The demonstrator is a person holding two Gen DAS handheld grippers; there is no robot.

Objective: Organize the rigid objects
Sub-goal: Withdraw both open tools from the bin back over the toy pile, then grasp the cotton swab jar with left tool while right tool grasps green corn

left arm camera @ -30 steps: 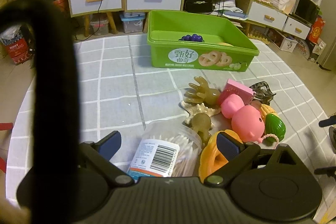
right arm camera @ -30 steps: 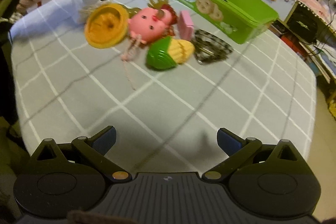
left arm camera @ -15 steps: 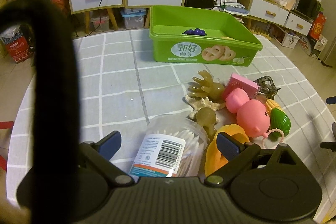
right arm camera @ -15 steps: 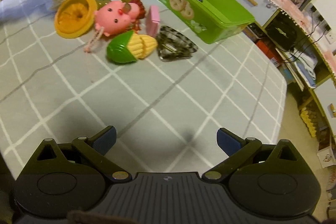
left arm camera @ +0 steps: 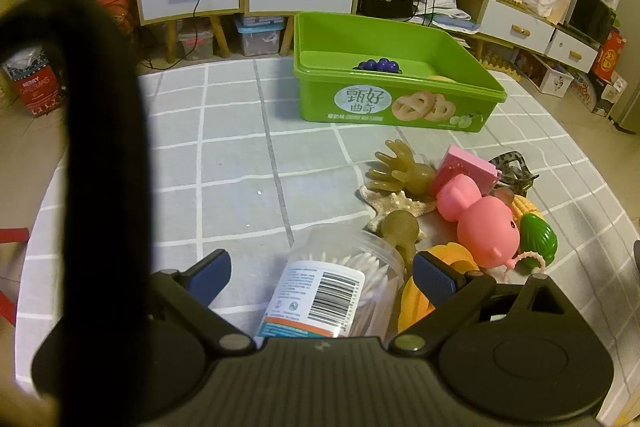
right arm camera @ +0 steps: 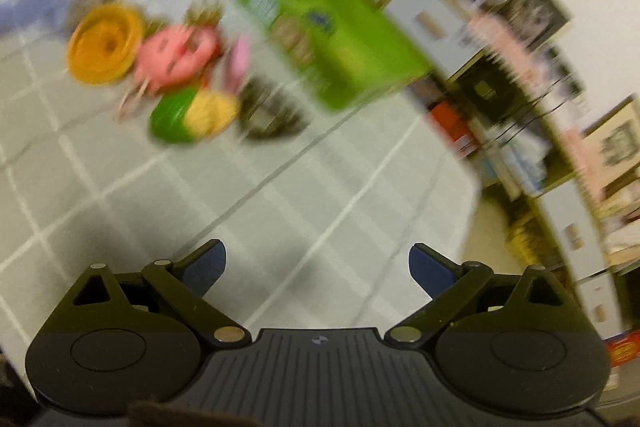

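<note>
While left claw (left arm camera: 322, 277) gapes wide, cotton-swab jar (left arm camera: 332, 291) lies btwn its pads, untouched; right claw (right arm camera: 317, 265) wide, empty.

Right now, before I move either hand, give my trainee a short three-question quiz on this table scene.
1. True or false: the left gripper has its jaws spread around the cotton swab jar.
2. What already lies in the green bin: A) purple grapes, B) a spoon, C) a red cup?
3. What does the right gripper hold?

Key: 1 true; 2 A; 3 nothing, it is open over bare tablecloth.
</note>
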